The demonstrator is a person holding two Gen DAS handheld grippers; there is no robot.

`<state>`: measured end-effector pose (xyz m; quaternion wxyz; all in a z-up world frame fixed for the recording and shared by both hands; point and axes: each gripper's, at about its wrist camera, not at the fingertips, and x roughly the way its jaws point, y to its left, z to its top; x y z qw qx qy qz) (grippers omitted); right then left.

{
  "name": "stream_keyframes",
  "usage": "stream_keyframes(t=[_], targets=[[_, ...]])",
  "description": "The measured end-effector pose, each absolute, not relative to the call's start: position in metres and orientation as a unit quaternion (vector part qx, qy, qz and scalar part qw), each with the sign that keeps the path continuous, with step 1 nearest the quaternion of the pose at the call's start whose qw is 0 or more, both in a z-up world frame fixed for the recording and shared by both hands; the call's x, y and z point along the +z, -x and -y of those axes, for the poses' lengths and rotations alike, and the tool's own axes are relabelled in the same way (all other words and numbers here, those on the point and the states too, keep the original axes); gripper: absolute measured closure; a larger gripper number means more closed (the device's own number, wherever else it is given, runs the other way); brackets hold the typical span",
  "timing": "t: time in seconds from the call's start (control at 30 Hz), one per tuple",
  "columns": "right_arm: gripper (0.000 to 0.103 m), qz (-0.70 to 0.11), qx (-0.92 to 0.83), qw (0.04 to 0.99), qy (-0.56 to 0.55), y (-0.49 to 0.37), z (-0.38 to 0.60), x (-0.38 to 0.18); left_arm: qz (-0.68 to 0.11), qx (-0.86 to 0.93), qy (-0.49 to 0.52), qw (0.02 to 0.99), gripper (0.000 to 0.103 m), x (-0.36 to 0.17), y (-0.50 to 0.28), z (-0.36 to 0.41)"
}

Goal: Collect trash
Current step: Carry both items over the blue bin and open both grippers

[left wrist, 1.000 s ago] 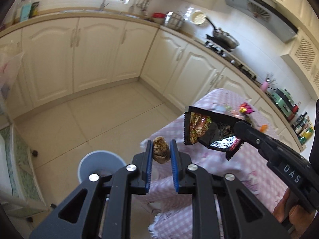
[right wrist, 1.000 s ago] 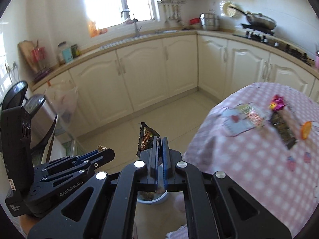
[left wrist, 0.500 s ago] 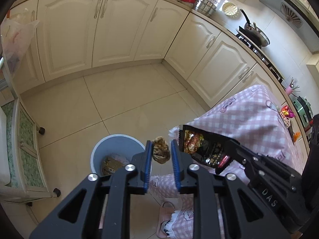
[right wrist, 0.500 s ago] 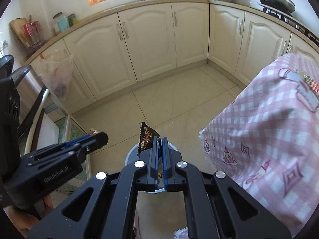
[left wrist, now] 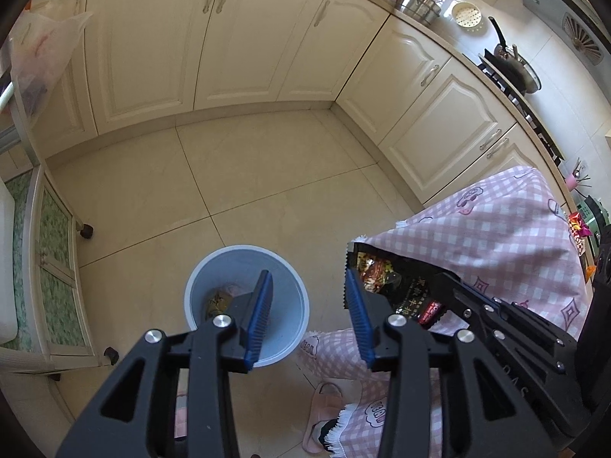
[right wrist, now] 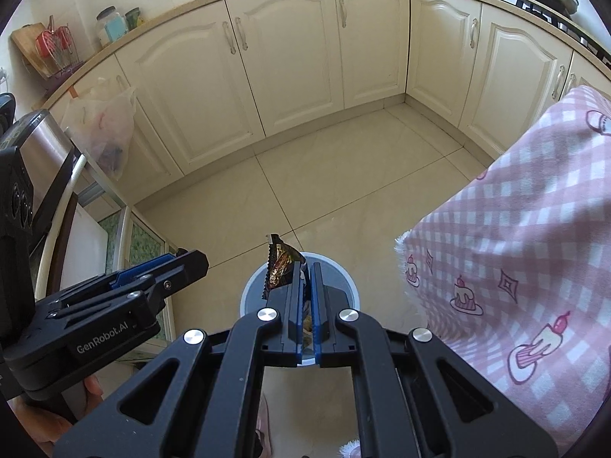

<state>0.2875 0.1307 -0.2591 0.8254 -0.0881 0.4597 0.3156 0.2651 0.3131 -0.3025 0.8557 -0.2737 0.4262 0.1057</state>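
A pale blue trash bin (left wrist: 290, 278) stands on the tiled floor beside the table, with some trash (left wrist: 217, 299) in its bottom. My left gripper (left wrist: 309, 286) is open and empty just above the bin's right rim. My right gripper (right wrist: 304, 271) is shut on a black snack wrapper (right wrist: 280, 263) and holds it above the bin (right wrist: 343, 278). In the left wrist view the wrapper (left wrist: 385, 274) hangs to the right of the bin, by the tablecloth.
A table with a pink checked cloth (left wrist: 508, 229) stands to the right; more wrappers (left wrist: 578, 227) lie on its far edge. A white cart (left wrist: 42, 267) stands left of the bin. Cream cabinets (left wrist: 229, 38) line the walls. A slipper (left wrist: 320, 416) lies near the bin.
My left gripper has opened and the brown scrap it held is gone from between the fingers. Both grippers have tilted down over the bin.
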Motion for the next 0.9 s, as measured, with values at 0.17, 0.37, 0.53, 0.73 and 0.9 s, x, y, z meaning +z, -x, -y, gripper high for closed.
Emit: stream_keyframes(t=[0.17, 0.37, 0.53, 0.73, 0.9], targets=[[0.100, -0.455, 0.322, 0.826, 0.088, -0.289, -0.139, -0.256, -0.421, 0.114, 0.279, 0.855, 0.064, -0.302, -0.261, -0.321], [0.097, -0.438, 0.340, 0.829, 0.074, -0.289, -0.154, -0.247, -0.401, 0.122, 0.288, 0.861, 0.061, -0.287, -0.254, -0.331], [0.084, -0.425, 0.340, 0.837, 0.062, -0.291, -0.151, -0.241, -0.387, 0.125, 0.287, 0.867, 0.059, -0.272, -0.250, -0.333], [0.083, -0.411, 0.332, 0.847, 0.059, -0.286, -0.128, -0.222, -0.379, 0.108, 0.273, 0.877, 0.059, -0.253, -0.253, -0.314], [0.081, -0.387, 0.311, 0.867, 0.044, -0.283, -0.088, -0.191, -0.367, 0.085, 0.258, 0.890, 0.059, -0.230, -0.256, -0.286]])
